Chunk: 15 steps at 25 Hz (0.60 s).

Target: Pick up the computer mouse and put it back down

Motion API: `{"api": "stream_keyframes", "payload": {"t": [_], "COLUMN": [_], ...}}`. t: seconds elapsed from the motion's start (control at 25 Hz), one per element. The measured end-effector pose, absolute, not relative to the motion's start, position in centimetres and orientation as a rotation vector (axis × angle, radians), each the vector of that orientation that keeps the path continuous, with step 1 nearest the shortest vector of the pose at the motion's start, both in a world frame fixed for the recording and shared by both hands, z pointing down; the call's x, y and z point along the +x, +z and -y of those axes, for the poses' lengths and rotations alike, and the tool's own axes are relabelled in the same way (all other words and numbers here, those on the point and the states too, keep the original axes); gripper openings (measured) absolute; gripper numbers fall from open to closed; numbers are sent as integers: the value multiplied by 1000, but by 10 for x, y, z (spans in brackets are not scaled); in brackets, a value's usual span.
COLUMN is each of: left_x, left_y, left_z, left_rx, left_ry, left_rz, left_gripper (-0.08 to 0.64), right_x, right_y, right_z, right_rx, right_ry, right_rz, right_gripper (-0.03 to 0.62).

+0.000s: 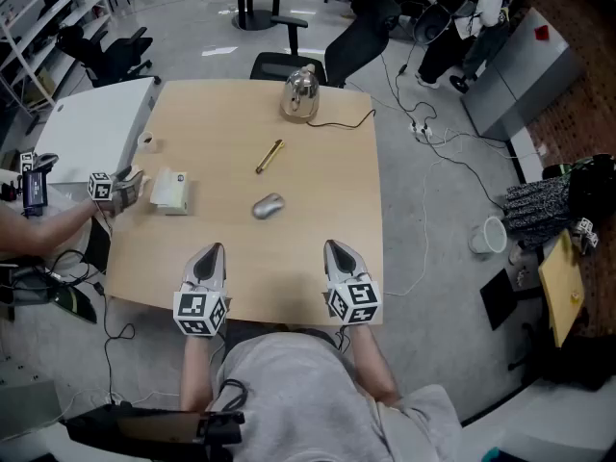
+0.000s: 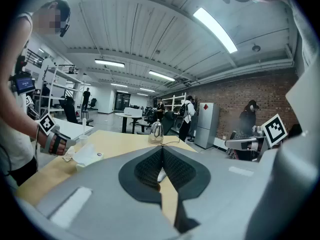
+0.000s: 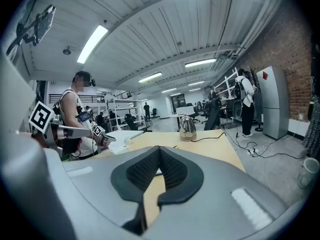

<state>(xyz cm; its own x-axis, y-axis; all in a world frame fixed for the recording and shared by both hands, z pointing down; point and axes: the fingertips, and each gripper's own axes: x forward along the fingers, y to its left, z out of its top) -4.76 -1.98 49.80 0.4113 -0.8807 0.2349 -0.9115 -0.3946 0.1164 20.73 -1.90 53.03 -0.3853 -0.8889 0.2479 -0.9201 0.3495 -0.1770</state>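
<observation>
The computer mouse [image 1: 269, 205] is seen lying flat on the light wooden table [image 1: 318, 181], about in its middle and a little toward the near edge. It is silver-grey and oval. Its long axis is laid obliquely, running from the near-left toward the far-right, more across the table than along it. Which end is the front of it cannot be told from the head view. Nothing is touching it.

The left gripper [image 1: 213, 253] and the right gripper [image 1: 334, 248] are held over the near edge of the table, one at each side, both pointed toward the far edge and only slightly downward. The mouse is placed ahead of them and between their lines, well apart from both. In the left gripper view the jaws of the left gripper [image 2: 162, 151] are seen closed together at the tips, with nothing held between them. In the right gripper view the jaws of the right gripper [image 3: 159, 151] are likewise brought together and empty.

Beyond the mouse a brass-coloured pen [image 1: 269, 156] is laid, also obliquely. Near the far edge a shiny metal kettle [image 1: 300, 94] is standing upright, and a black cable [image 1: 346, 123] is led from it toward the right edge. Near the left edge a small pale box [image 1: 171, 192] is placed, and just beside it another person's gripper [image 1: 115, 189] is held.
</observation>
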Motion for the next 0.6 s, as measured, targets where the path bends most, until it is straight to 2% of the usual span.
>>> {"api": "stream_keyframes", "payload": {"t": [0.6], "left_x": [-36], "left_y": [489], "left_z": [14], "left_rx": [2458], "left_ry": [200], "left_rz": [1607], "left_gripper": [20], "right_x": [215], "right_y": [518], "right_z": [14], "right_rx": [1678], "right_ry": [414], "right_rz": [2547], "right_gripper": [6]}}
